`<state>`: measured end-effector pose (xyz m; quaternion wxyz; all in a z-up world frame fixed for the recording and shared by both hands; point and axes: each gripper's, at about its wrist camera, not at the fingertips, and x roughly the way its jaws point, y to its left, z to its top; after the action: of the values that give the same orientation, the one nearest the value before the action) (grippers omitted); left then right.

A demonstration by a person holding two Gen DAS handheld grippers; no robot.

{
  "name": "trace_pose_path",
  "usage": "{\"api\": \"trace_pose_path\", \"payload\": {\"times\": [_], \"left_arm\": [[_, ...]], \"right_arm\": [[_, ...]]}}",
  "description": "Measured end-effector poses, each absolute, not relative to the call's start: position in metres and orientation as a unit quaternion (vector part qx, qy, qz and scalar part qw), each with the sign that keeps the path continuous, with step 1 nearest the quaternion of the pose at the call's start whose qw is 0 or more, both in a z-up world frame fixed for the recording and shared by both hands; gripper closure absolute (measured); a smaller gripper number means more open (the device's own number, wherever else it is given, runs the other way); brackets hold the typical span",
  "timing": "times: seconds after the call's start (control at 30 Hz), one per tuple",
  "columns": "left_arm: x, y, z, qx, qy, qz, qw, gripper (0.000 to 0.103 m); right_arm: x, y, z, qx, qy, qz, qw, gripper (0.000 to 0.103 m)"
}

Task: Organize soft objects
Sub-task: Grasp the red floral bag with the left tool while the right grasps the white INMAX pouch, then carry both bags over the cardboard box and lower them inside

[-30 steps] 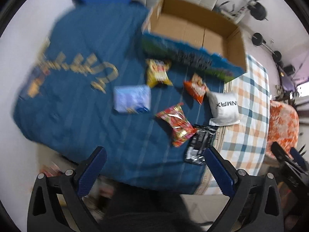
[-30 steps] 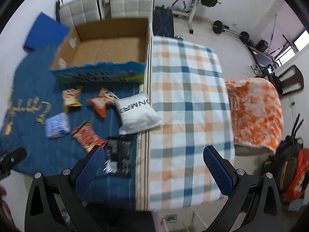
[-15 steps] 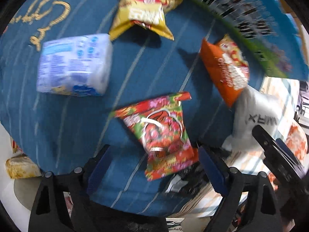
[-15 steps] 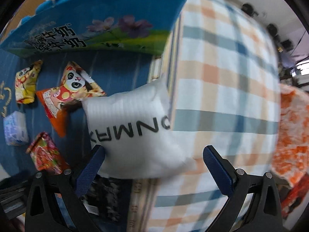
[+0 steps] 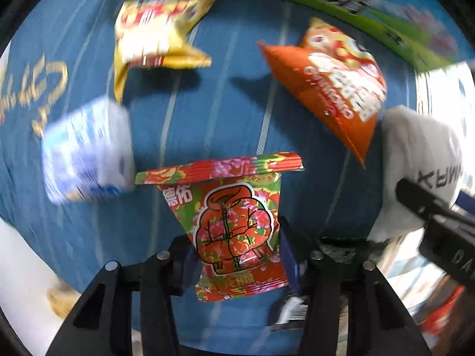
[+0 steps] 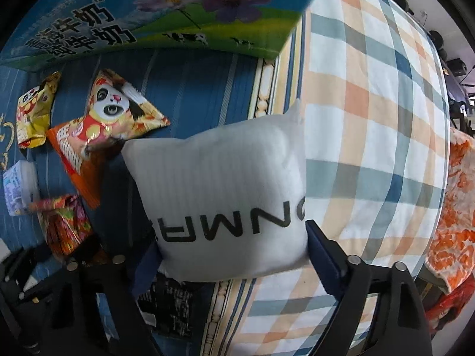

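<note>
Descent of both tools from a high overview, a second ago, to working range over the bed. Left gripper (image 5: 234,237) now clenched on the red floral snack packet (image 5: 237,222), pads pressed to both side edges; half a second ago spread wide over the same packet lying flat. Packet now face-on to the left wrist camera at centre, apparently lifted off the blue striped blanket (image 5: 207,112), though clearance hard to confirm.

Right gripper (image 6: 234,255) at the white pillow (image 6: 219,184), jaws spread wide, pads just touching its two lower flanks, no squeeze evident. Pillow across the seam between blue striped blanket and plaid blanket (image 6: 371,89), at centre of the right wrist view.

Meaning for the task, as a judgement: first item secured, second about to be gripped. Likely destination the printed milk carton box (image 6: 148,23) at 12 o'clock. Nothing seen placed in it yet, interior out of view.

Count, right wrist view:
- Snack packets, four:
  - red floral, at 8 o'clock
  - orange panda snack packet (image 6: 98,130) at 10 o'clock, one edge touching the pillow
  - yellow snack packet (image 6: 32,109) at 9 to 10 o'clock
  - black snack packet (image 6: 169,302) at 6 to 7 o'clock, partly under the pillow
- Tissue pack (image 6: 19,187), one, at 9 o'clock.
- Pillow, one.
- Box, one.
- Blankets, three, counting the orange patterned blanket (image 6: 457,207) at 3 o'clock.

Six loose soft items in all.
</note>
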<state>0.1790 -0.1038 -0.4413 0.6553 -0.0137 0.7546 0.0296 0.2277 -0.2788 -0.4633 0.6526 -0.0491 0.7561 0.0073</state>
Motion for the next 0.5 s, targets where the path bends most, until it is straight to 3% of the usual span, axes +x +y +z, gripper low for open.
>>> {"api": "trace_pose_path", "payload": {"times": [0.13,0.5], "left_arm": [[0.174,-0.111,-0.437,0.043,0.747,0.017,0.663,0.058],[0.207,-0.111,-0.453,0.062,0.749,-0.007,0.659,0.058]], "right_arm": [[0.205,-0.295,-0.463,-0.037,0.767,0.003,0.641,0.017],[0.172,-0.31,-0.474,-0.033,0.776,-0.036,0.629,0.017]]}}
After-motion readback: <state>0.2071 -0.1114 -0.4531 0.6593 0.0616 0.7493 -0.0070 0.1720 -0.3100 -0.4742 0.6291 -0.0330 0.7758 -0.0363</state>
